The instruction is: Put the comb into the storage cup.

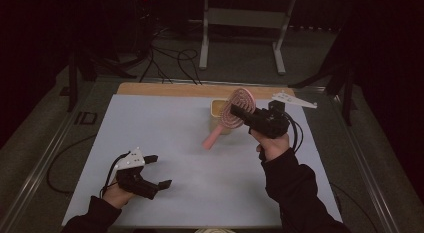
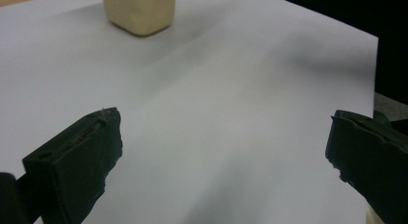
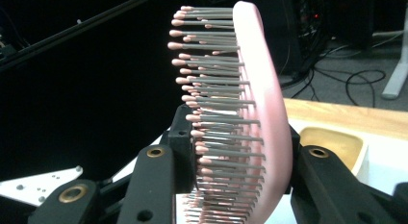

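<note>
Pink brush (image 1: 235,110) held aloft in the right gripper (image 1: 245,115); jaws closed across the head, one on the bristle face and one on the smooth back, as the right gripper view shows (image 3: 240,118); handle hangs free, slanting down toward the sheet (image 1: 165,143); a grip at the head probably leaves the handle end clear to lead. Brush sits over and just in front of the cream cup (image 1: 218,110), well above the table; handle tip appears lower than the cup's rim, beside it rather than inside; cup stands upright near the sheet's far edge, mouth open, a likely holder for the brush. Left gripper (image 1: 157,170) rests low at the near left, well apart from the cup; jaws wide apart and holding nothing, bare sheet between them (image 2: 221,152); seemingly parked out of the way.
</note>
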### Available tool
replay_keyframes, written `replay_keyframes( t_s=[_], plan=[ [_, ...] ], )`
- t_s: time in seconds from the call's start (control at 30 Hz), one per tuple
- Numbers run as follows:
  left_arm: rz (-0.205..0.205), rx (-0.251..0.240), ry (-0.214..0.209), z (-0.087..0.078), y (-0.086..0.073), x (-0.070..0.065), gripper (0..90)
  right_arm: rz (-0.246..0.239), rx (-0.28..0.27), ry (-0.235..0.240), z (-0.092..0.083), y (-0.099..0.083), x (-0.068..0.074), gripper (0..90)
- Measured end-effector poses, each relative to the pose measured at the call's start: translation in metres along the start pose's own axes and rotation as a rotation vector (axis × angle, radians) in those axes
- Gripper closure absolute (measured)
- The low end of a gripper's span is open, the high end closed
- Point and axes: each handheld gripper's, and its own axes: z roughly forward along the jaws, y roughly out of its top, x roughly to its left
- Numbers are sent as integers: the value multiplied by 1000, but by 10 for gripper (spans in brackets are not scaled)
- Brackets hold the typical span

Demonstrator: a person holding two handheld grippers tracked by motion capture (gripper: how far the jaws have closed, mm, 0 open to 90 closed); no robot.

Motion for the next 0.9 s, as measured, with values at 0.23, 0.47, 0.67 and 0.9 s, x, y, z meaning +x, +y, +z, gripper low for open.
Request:
replay_keyframes(
  t_s=[0.23, 0.47, 0.67, 0.9],
  plan=[
    [0, -12, 25, -8, -14, 2, 0, -10, -31, -14, -4, 13, -2, 639],
    [-14, -35, 45, -15, -21, 5, 1, -18, -62, -28, -5, 26, -4, 639],
    [-12, -64, 57, -17, -25, 7, 1, -32, -85, -44, -5, 36, -6, 639],
    [-11, -72, 67, -19, -26, 7, 1, -40, -100, -62, -3, 45, -11, 640]
  ],
)
